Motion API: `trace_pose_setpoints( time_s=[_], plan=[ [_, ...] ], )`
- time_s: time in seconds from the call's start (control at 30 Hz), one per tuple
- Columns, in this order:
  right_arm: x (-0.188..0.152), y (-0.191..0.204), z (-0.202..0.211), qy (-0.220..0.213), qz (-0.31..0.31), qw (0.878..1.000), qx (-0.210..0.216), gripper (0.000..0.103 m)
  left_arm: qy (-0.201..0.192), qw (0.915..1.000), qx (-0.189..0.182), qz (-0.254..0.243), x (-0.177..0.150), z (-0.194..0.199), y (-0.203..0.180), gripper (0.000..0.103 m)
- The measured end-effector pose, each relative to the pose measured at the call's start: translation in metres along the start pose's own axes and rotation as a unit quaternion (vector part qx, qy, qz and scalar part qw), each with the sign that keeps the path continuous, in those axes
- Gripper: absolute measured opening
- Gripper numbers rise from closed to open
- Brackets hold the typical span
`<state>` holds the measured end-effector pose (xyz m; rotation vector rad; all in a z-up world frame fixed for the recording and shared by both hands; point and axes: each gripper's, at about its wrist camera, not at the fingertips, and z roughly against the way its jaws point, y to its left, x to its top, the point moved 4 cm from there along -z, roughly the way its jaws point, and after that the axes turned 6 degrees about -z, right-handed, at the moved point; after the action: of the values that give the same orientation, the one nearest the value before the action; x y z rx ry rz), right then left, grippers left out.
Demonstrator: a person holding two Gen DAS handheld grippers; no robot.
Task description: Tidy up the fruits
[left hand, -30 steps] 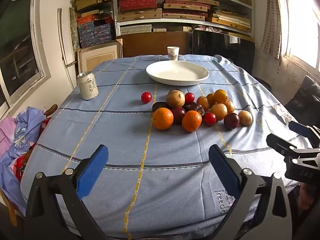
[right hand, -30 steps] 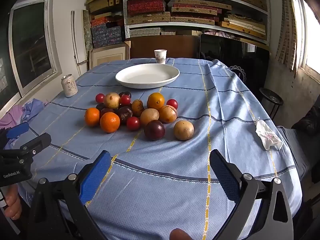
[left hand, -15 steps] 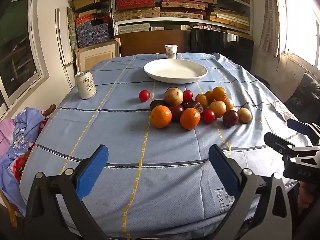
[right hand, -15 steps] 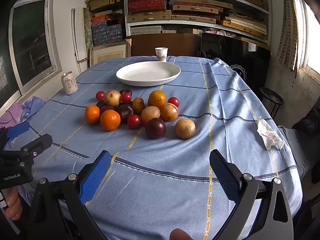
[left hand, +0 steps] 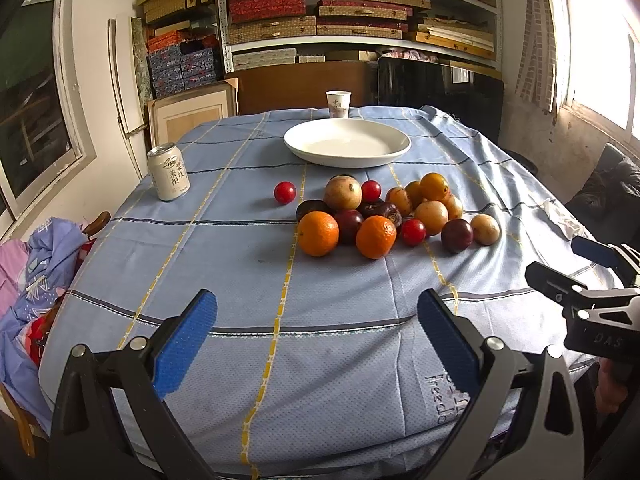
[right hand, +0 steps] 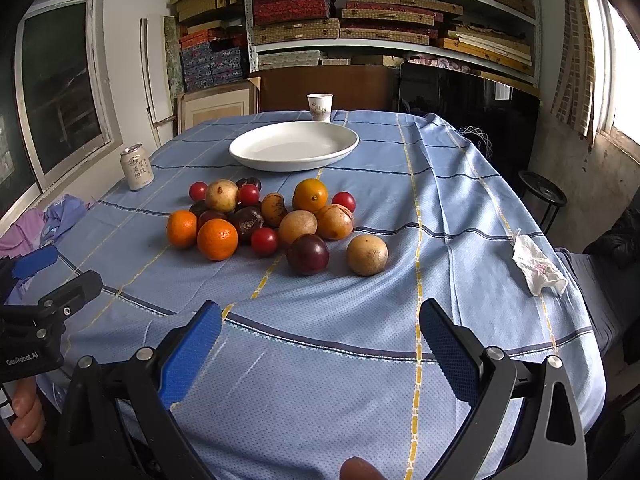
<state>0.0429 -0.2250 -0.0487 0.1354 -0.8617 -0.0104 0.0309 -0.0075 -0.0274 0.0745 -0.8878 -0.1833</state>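
**Fruit pile seen larger, both grippers held wide apart over the cloth**

A shallow, round, glossy white ceramic plate is taken as the landmark; it is set on a blue woven tablecloth with yellow and dark stripes. Just in front of the plate, a loose heap of round fruits is found on the cloth: two dimpled, matte-skinned oranges at the near edge, smooth dark purple plums, small shiny red tomatoes and dull tan, speckled round fruits. One red tomato is seen apart from the heap, in front of the plate and to its left. A cylindrical white metal drink can is placed well to the left of the plate, a white paper cup just behind it, and a crumpled white tissue far to its right, near the cloth's edge.

The left gripper and the right gripper are both held nearest the viewer, well short of the plate, their textured blue pads spread wide with nothing between them.

Compared with a second ago, the plate and the heap are seen somewhat nearer in both views; the finger spread is unchanged and no fruit is displaced.
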Motion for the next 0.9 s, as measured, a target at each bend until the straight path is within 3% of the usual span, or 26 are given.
trace_pose_setpoints(
  time_s=[0.9],
  plan=[
    [-0.0065,0.0040,-0.0042,0.007,0.001,1.000,0.002,0.099,0.002,1.0000,-0.001,0.004,-0.0027,-0.0013,-0.0014,0.098]
  ],
)
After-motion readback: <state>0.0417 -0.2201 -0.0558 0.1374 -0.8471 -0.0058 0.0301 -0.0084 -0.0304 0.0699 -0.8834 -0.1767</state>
